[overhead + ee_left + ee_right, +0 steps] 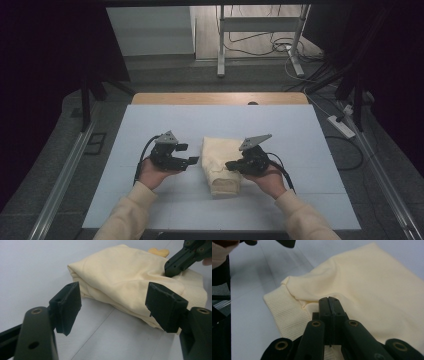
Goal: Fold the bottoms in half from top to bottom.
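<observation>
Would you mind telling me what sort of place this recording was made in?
Probably a lab or studio recording bay. A white-topped table stands between dark curtains, loose cables and a power strip lie on the floor, and a folded cream garment sits between hand-held grippers.

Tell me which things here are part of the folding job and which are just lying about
Part of the job:
folded cream garment
left gripper, open beside it
right gripper, shut, tips against the cloth

Just lying about:
white power strip on the floor
cables on the floor
metal stand behind the table
</observation>
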`<state>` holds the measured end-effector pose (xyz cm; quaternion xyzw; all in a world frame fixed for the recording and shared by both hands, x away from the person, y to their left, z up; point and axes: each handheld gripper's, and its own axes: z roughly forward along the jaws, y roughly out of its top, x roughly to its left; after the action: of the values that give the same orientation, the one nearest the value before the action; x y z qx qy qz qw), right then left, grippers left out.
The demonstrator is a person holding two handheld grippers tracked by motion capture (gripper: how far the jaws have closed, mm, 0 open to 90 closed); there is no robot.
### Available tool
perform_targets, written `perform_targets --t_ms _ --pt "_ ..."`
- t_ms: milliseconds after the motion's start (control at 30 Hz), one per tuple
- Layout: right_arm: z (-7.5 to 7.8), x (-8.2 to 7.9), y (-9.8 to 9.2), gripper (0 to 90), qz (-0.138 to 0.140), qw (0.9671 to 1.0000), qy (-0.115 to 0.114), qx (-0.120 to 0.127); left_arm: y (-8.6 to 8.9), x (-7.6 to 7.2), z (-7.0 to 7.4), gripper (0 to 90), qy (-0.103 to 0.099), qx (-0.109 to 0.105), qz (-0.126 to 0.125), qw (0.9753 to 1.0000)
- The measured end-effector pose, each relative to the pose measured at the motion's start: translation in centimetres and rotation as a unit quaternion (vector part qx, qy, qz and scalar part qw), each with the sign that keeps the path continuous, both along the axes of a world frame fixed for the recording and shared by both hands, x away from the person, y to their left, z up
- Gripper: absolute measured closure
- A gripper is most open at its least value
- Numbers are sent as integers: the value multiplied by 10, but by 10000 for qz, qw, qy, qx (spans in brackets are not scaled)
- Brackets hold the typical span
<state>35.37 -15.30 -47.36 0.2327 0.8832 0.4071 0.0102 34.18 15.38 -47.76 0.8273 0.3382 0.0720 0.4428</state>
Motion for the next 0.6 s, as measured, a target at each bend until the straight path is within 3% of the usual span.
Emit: perform_targets --t_ms 367,600 --pt "-21 -13 -5 895 -9 9998 159 -144 -1 -1 -2 284 -13 57 14 10000" --pt "-26 -18 -3 896 -64 9999 35 -154 -1 -1 -3 286 -2 64 18 10000"
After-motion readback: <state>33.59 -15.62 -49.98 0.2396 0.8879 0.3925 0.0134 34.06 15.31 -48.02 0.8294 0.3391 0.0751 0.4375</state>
